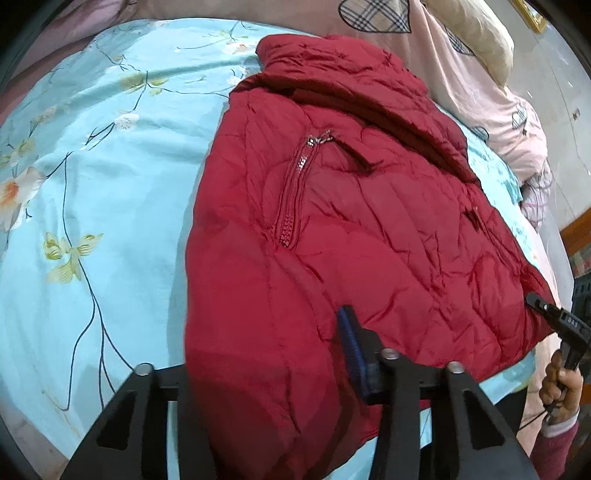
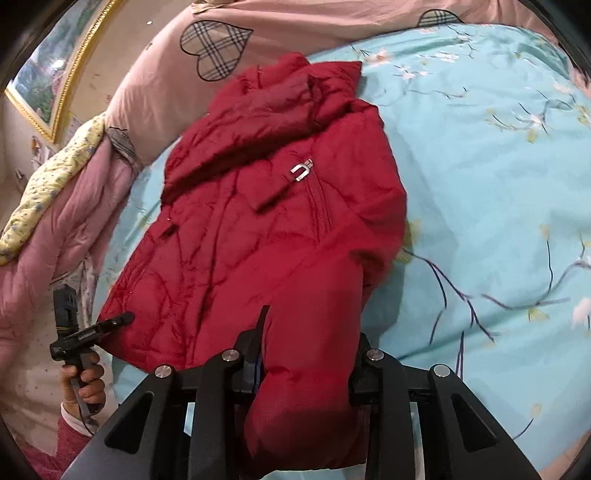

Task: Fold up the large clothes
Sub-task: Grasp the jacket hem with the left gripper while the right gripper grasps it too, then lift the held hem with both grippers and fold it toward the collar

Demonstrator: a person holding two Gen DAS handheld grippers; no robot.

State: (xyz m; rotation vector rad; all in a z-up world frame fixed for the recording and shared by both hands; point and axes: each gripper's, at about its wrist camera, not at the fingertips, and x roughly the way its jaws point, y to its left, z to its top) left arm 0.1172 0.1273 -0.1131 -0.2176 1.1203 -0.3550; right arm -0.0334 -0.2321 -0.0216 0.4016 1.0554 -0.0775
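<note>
A red quilted jacket is laid across a bed covered by a light blue floral sheet, its collar at the far end close to a pink quilt with checked hearts and its hem at the near edge. A zipped pocket with glittering trim is seen on its front, and a silver zip pull shows in the right wrist view. In the left wrist view, a fold of the jacket's near part is gripped by the left hand-held gripper; the blue-padded finger is pressed against the fabric, while the other finger is hidden under the cloth. In the right wrist view, a padded roll of the jacket, possibly a sleeve, is clamped between the fingers of the right hand-held gripper. Each gripper is also seen from the other's camera at the jacket's near corner, held by a hand in a pink cuff. A gold-framed picture is seen on the far left wall
</note>
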